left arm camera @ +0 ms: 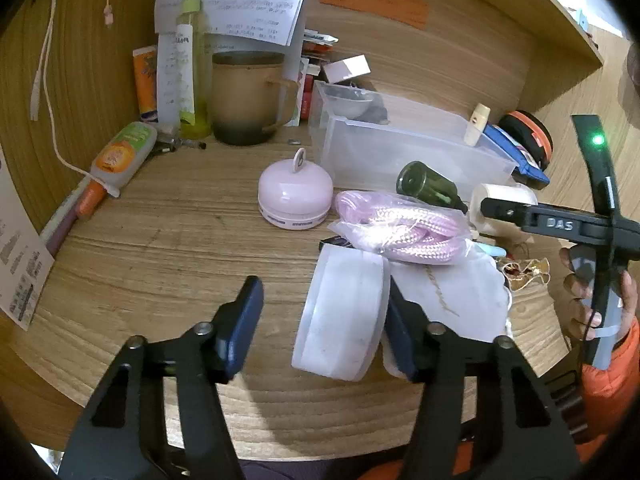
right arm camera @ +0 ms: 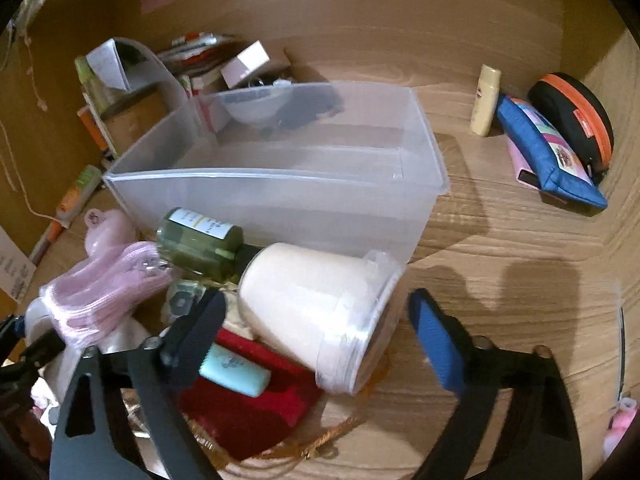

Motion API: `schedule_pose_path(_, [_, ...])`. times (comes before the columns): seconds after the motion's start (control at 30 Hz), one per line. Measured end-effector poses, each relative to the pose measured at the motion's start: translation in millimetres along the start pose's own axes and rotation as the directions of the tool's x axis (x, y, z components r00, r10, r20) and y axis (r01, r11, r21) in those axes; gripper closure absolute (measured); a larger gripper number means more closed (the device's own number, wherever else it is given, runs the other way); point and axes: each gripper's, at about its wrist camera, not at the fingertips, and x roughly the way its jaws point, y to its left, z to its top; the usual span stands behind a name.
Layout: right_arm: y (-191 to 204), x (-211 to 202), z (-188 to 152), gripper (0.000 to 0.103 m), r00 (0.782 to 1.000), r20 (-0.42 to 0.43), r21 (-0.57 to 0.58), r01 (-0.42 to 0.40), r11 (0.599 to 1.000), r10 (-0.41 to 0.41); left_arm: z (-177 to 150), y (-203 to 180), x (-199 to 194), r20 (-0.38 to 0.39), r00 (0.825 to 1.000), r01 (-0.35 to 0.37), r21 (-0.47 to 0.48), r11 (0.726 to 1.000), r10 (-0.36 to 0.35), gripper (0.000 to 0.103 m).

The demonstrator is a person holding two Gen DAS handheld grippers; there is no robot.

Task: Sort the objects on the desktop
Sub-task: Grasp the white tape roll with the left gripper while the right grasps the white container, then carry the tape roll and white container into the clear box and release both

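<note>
In the left wrist view my left gripper [left arm camera: 320, 320] is open, its jaws wide apart around a round translucent white container [left arm camera: 344, 316] that rests against the right finger. A bag of pink rope [left arm camera: 400, 228] lies just beyond, with a pink round gadget [left arm camera: 295, 196] and a green bottle [left arm camera: 428, 184]. My right gripper [right arm camera: 316, 340] is open around a white jar with a clear lid [right arm camera: 320, 312] lying on its side. It also shows in the left wrist view [left arm camera: 492, 208]. A clear plastic bin [right arm camera: 280, 168] stands behind the jar.
A brown mug [left arm camera: 252, 96], a yellow spray bottle [left arm camera: 192, 60] and tubes stand at the back left. A blue pouch [right arm camera: 548, 156], an orange-rimmed black case [right arm camera: 576, 120] and a cream bottle [right arm camera: 486, 100] sit at the back right. A red box [right arm camera: 248, 400] and a teal tube [right arm camera: 236, 370] lie under the jar.
</note>
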Motion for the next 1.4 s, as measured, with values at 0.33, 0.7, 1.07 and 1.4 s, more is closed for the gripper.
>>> schedule_pose_path(0.33, [-9.3, -3.8, -5.2, 0.031, 1.0, 0.007, -0.006, -0.002, 1.0, 0.002, 6.2, 18.0, 5.1, 0.002, 0.997, -0.074, -0.044, 0.996, 0.074, 0.072])
schedule_pose_path(0.7, [-19.8, -23.6, -3.2, 0.039, 0.997, 0.051, 0.035, -0.053, 0.998, 0.051, 29.6, 17.0, 3.8, 0.038, 0.994, -0.1, -0.091, 0.991, 0.104, 0.074])
schedule_pose_path(1.07, [-27.2, -63.4, 9.7, 0.04, 0.983, 0.163, 0.018, -0.089, 0.996, 0.085, 67.3, -12.2, -13.7, 0.124, 0.989, -0.074, -0.031, 0.997, 0.077, 0.074])
schedule_pose_path(1.4, [-28.9, -72.9, 31.0, 0.04, 0.97, 0.215, -0.004, -0.113, 0.994, 0.111, 113.1, -28.4, -11.1, 0.136, 0.991, -0.019, 0.014, 1.0, 0.017, 0.074])
